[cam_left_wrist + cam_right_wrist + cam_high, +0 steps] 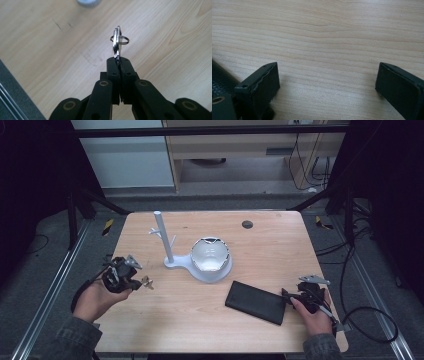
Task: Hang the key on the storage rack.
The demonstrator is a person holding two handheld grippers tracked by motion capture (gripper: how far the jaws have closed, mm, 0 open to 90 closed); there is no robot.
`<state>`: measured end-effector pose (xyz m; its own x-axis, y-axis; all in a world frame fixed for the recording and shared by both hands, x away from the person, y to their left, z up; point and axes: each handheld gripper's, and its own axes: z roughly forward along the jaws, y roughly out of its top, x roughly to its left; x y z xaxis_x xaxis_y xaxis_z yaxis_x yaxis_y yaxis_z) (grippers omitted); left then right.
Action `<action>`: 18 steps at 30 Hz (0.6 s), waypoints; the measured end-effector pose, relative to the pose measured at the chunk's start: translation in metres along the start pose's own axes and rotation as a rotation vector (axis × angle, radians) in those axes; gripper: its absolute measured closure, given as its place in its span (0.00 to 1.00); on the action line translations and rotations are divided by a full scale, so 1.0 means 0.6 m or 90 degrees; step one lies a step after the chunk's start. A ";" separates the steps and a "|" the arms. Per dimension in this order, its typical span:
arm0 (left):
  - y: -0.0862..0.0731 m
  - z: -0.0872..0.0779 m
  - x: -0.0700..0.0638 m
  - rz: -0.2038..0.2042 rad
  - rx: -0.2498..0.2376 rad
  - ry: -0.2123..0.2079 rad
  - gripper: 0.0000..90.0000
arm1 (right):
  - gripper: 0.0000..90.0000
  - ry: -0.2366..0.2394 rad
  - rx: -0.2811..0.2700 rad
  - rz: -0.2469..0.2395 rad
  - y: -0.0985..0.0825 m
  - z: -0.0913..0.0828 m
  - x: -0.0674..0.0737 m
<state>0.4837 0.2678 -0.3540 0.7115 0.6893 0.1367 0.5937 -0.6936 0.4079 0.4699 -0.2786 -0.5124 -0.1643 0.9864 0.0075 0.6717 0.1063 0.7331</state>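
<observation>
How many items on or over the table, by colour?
White: 2, the stand and the bowl
Black: 1, the wallet
Metal: 1, the keys, clamped in the left hand-held gripper
Total: 4

Pale wood, black, white and silver

The tabletop [270,245] is light wood with darker grain streaks; the key [116,42] and its ring are shiny silver; both grippers' fingers [265,85] are matt black; the stand [167,245] and bowl [210,255] are white; the wallet [255,301] near the front edge is black.
</observation>
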 end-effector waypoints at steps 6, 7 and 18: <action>0.046 -0.042 0.021 0.006 -0.007 0.016 0.98 | 0.06 0.002 0.000 -0.001 0.000 0.000 -0.001; 0.053 -0.049 0.025 0.004 -0.009 0.019 0.98 | 0.06 0.002 0.000 -0.001 0.000 0.000 -0.001; 0.136 -0.104 0.051 0.012 -0.007 0.069 0.98 | 0.06 0.001 -0.001 -0.005 0.000 0.000 -0.001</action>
<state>0.5302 0.2453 -0.2605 0.6780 0.6945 0.2406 0.5757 -0.7053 0.4137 0.4701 -0.2793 -0.5126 -0.1715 0.9852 0.0025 0.6695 0.1147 0.7339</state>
